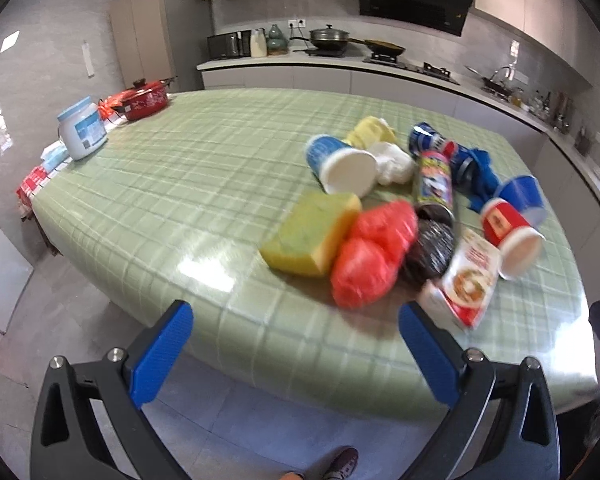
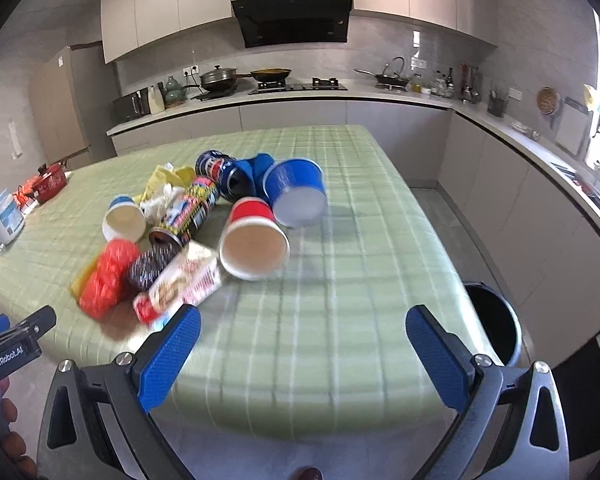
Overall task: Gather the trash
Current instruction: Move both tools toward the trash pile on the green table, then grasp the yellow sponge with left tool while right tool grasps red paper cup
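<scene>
On the green checked table (image 2: 340, 280), a heap of trash lies on the side toward the near left corner. The red cup (image 2: 254, 236) lies on its side at the heap's right edge, mouth toward the camera; behind it and touching it lies the blue cup (image 2: 296, 190), also tipped. Left of the red cup rest a red-and-white carton (image 2: 184, 284), a steel scourer (image 2: 152, 266), a red plastic bag (image 2: 108, 280) and a yellow sponge (image 1: 312, 234). Behind the red cup lie two cans (image 2: 196, 204), white tissue (image 1: 394, 162) and a blue-and-white cup (image 2: 123, 218). A black bin (image 2: 494, 322) stands on the floor by the table's right edge. The left gripper (image 1: 296, 320) and the right gripper (image 2: 302, 320) both hover at the table's near edge, fingers spread wide, holding nothing.
</scene>
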